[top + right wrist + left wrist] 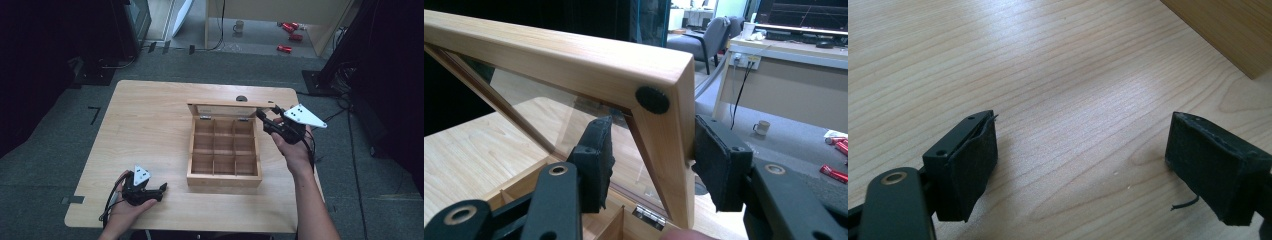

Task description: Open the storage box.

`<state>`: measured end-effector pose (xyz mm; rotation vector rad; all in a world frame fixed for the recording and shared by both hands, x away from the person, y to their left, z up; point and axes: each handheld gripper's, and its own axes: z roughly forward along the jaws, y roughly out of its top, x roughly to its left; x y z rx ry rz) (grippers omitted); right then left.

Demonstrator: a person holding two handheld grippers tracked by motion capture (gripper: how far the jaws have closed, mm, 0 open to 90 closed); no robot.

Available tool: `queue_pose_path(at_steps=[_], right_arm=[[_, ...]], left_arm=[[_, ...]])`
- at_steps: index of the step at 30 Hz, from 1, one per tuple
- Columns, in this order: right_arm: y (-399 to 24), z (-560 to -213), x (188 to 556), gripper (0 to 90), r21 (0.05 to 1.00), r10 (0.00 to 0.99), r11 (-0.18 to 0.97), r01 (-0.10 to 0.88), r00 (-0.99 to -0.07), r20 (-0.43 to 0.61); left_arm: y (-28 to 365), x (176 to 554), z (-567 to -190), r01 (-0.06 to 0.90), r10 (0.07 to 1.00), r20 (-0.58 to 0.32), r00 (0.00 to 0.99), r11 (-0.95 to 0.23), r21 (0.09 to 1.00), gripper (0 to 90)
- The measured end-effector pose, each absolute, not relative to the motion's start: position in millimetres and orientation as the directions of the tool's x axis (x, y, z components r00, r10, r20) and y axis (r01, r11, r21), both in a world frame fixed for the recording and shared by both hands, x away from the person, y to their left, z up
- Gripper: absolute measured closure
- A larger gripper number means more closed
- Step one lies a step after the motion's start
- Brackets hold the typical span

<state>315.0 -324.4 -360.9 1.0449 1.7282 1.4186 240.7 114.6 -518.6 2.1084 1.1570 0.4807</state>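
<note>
Right gripper (651,165) straddles the side rail of the lid (574,65) near its top corner: right pad touches the outer wood face, left pad sits on the glass side with a small gap showing, so the grip looks not quite closed on the rail. No other thing lies between the jaws. Judgement: the lid is taken at its free corner, far from the hinges (646,216), because that gives the most leverage to swing it and keeps the pads off the pane. In the high view the same right gripper (267,116) sits at the back right corner of the wooden box (225,176), with the lid standing up along the box's back edge. Left gripper (1083,165) is wide open and empty, resting low over the table (1048,65); it (159,191) lies left of the box's front left corner, near but apart, probably parked until needed. Count: one box, one lid, nine compartments in a three-by-three grid, all appearing empty; two hinges; one black bumper (652,99) visible on the lid corner; two grippers.
</note>
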Motion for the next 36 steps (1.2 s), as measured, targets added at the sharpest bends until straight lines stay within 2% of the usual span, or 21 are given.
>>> queue_pose_path(at_steps=[18, 36], right_arm=[[-325.7, -353.6, 337.7, 58.3, 0.984, 0.901, 0.082, 0.158, -0.433, -0.006], [-329.9, -347.0, 377.6, 65.5, 0.983, 0.914, 0.016, 0.181, -0.402, 0.059]], left_arm=[[114.8, 241.2, -518.5, 0.593, 0.841, -0.004, 0.541, -0.378, 0.711, 13.9], [115.6, 241.4, -518.4, 0.596, 0.839, -0.016, 0.543, -0.372, 0.712, 14.0]])
